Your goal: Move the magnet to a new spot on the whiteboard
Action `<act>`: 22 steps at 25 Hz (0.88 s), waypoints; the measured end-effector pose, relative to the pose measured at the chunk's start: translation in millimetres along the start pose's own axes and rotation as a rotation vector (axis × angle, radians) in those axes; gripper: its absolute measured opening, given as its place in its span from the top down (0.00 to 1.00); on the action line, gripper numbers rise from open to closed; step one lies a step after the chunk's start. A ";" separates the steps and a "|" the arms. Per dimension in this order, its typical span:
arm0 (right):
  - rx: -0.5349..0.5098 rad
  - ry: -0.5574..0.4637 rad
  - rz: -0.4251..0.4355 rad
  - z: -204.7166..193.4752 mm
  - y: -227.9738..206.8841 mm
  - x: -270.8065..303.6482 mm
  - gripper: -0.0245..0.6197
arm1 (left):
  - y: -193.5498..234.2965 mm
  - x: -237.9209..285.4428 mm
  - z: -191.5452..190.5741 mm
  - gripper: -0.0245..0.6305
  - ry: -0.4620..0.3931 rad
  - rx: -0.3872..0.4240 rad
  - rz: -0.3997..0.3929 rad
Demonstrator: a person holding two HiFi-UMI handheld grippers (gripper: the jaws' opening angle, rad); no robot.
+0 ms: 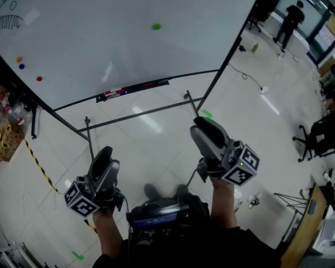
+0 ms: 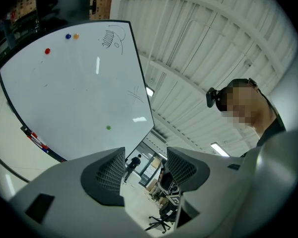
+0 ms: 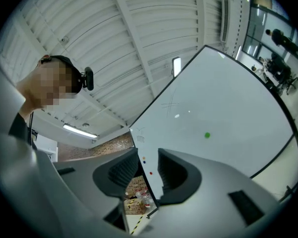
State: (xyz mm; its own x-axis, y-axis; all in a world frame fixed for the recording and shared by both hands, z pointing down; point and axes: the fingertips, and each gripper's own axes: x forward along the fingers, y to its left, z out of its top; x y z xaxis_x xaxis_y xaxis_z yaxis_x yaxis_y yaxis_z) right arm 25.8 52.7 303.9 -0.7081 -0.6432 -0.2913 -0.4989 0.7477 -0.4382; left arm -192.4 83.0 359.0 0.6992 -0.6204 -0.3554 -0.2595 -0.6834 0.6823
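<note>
A big whiteboard [image 1: 100, 43] on a wheeled stand fills the upper head view. One green magnet [image 1: 156, 27] sticks near its middle, and red [image 1: 39, 79], blue [image 1: 21, 66] and orange [image 1: 19, 59] magnets sit at its left. My left gripper [image 1: 104, 156] and right gripper [image 1: 204, 125] hang low over the floor, well short of the board. Both stand open with nothing between the jaws. The green magnet [image 2: 108, 128] shows far off in the left gripper view, above the left gripper [image 2: 145, 170]. In the right gripper view the green magnet [image 3: 207, 135] lies beyond the right gripper [image 3: 149, 170].
A marker tray [image 1: 133, 89] runs along the board's lower edge, with the stand's bars [image 1: 139, 113] below it. Boxes [image 1: 3, 133] and yellow-black floor tape [image 1: 36, 161] lie at the left. A person [image 1: 290, 18] stands far right, near office chairs [image 1: 318, 138].
</note>
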 end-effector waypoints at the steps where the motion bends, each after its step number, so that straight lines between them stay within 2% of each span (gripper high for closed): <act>1: -0.001 0.001 0.011 1.8 4.6 -2.6 0.73 | -4.9 -1.0 -1.6 0.58 -0.006 0.006 0.001; 6: -0.007 0.006 0.033 14.2 11.1 -37.0 0.73 | -29.6 9.9 -28.2 0.58 -0.018 0.015 -0.001; 13: 0.012 -0.039 -0.008 47.2 1.9 -129.5 0.73 | -80.6 39.7 -88.8 0.58 0.007 0.005 -0.004; 22: 0.118 -0.052 0.095 53.7 0.5 -205.5 0.73 | -150.1 37.1 -155.2 0.58 -0.015 0.049 0.086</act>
State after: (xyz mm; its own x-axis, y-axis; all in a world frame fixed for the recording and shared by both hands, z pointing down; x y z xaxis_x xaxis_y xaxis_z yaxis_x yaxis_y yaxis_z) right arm 197.9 176.4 317.8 -0.7214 -0.5801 -0.3783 -0.3661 0.7831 -0.5027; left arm -24.1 222.3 342.5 0.6627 -0.6832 -0.3067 -0.3506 -0.6449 0.6791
